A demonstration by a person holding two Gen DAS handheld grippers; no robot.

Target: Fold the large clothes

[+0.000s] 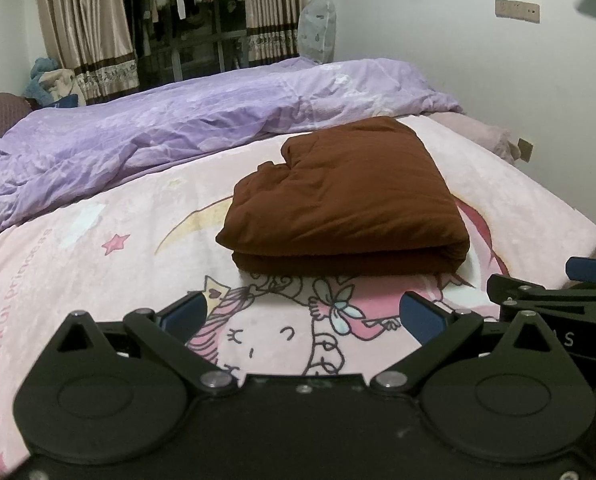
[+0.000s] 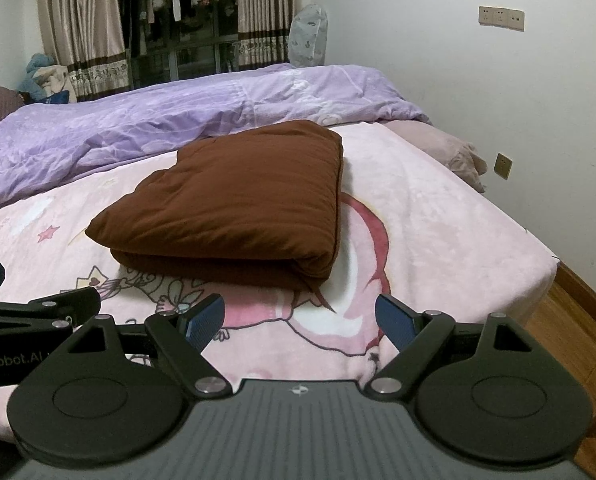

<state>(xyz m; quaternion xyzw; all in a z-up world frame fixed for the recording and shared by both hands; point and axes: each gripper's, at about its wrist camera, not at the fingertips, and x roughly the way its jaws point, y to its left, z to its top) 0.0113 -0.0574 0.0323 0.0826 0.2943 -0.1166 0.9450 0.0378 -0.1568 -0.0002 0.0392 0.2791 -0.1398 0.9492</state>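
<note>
Both grippers, left (image 1: 304,316) and right (image 2: 300,318), hover wide open, empty, near bed's front edge. Brown garment (image 2: 233,204) folded mid-blanket (image 2: 438,240); press flat, square edges.

- bed (image 2: 438,240) with pink cartoon blanket, fills near view
- purple duvet (image 2: 137,128) bunched along far side
- white walls (image 2: 418,40), socket plate (image 2: 501,18) on right wall
- far window (image 2: 181,20), dark, clothes hanging, beige curtains (image 2: 77,20) either side
- wood floor (image 2: 578,320) near right
</note>
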